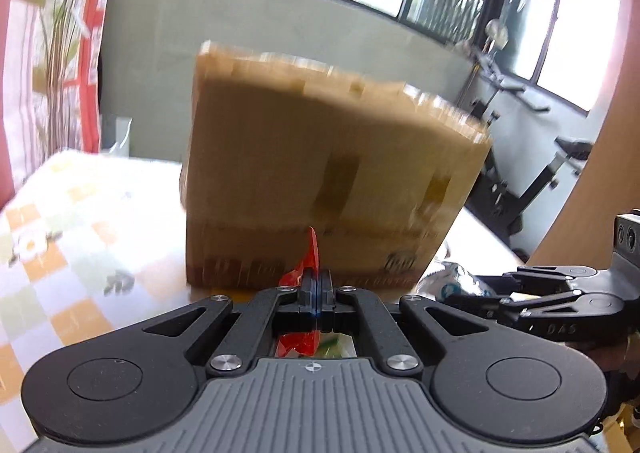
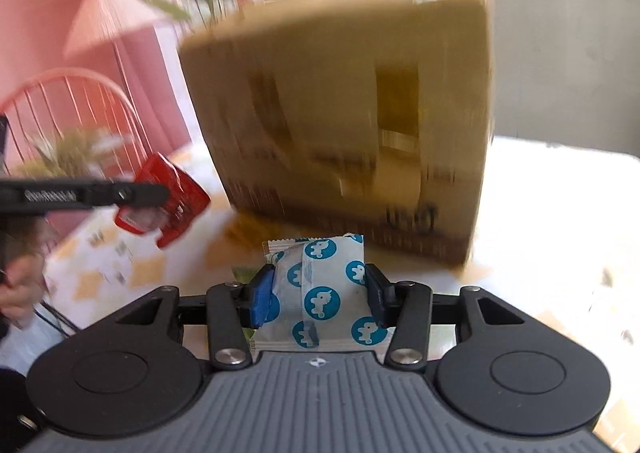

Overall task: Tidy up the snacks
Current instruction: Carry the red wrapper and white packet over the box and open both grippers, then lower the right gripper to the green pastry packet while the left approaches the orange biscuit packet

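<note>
A brown cardboard box stands on the checked tablecloth straight ahead of both grippers, blurred by motion; it also fills the right wrist view. My left gripper is shut on a red snack packet, held edge-on just short of the box. The same packet and left gripper show at the left of the right wrist view. My right gripper is shut on a white snack packet with blue round marks. The right gripper also shows low right in the left wrist view.
A plant with green leaves and a red-and-white curtain stand at the left. Exercise equipment stands beyond the table's right edge. A pink chair back and pink wall are at the left of the right wrist view.
</note>
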`<state>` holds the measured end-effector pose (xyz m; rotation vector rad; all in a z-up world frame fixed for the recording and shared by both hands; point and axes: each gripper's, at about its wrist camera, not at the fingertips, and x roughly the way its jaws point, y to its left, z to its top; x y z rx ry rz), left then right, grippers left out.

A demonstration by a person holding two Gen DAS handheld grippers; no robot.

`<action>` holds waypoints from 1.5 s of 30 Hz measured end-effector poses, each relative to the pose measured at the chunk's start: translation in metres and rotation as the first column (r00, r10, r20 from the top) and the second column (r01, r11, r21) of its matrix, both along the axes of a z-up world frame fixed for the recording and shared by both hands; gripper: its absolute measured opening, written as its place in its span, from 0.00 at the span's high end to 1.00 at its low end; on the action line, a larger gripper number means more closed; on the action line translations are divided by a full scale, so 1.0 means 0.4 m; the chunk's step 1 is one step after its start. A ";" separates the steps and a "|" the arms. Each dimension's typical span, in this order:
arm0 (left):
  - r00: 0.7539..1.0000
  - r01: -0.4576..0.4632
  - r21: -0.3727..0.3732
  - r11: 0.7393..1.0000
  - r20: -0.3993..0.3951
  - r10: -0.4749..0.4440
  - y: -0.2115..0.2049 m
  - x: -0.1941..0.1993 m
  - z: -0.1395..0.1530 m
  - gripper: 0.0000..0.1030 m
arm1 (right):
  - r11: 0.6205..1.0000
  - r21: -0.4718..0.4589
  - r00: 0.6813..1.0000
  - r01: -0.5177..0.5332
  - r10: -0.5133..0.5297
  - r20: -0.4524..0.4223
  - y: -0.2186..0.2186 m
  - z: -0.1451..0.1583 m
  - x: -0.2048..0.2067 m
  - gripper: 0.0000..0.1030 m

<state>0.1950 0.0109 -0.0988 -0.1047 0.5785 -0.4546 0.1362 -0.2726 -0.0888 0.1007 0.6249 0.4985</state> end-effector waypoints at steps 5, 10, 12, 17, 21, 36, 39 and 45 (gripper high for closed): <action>0.992 0.018 -0.031 0.999 0.129 -0.014 0.002 0.010 0.120 0.99 | 0.997 0.063 0.988 -0.033 0.023 0.153 -0.012 0.139 0.010 0.52; 0.963 0.045 -0.026 0.999 0.268 -0.036 -0.019 0.048 0.242 0.99 | 0.997 0.066 0.958 -0.044 0.024 0.285 -0.008 0.246 0.074 0.52; 0.956 0.059 -0.026 0.998 0.289 -0.049 -0.033 0.082 0.272 0.99 | 0.999 0.039 0.948 -0.033 0.019 0.317 0.003 0.271 0.112 0.52; 0.952 0.054 0.007 0.999 0.300 -0.053 -0.088 0.168 0.299 0.98 | 1.000 -0.011 0.939 0.028 -0.022 0.343 0.023 0.292 0.219 0.52; 0.956 0.025 0.049 0.999 0.292 -0.038 -0.121 0.230 0.286 0.98 | 0.996 -0.024 0.948 0.089 -0.077 0.308 0.017 0.270 0.274 0.52; 0.985 -0.031 0.069 0.997 0.173 0.019 -0.062 0.243 0.257 0.51 | 0.990 0.064 0.957 0.124 -0.136 0.256 -0.008 0.226 0.239 0.33; 0.986 -0.031 0.057 0.998 0.168 0.021 -0.025 0.212 0.267 0.50 | 0.988 0.088 0.955 0.123 -0.142 0.261 -0.005 0.221 0.191 0.33; 0.991 -0.020 0.054 0.998 0.137 0.013 0.037 0.136 0.236 0.50 | 0.988 0.108 0.964 0.111 -0.134 0.229 0.006 0.189 0.097 0.33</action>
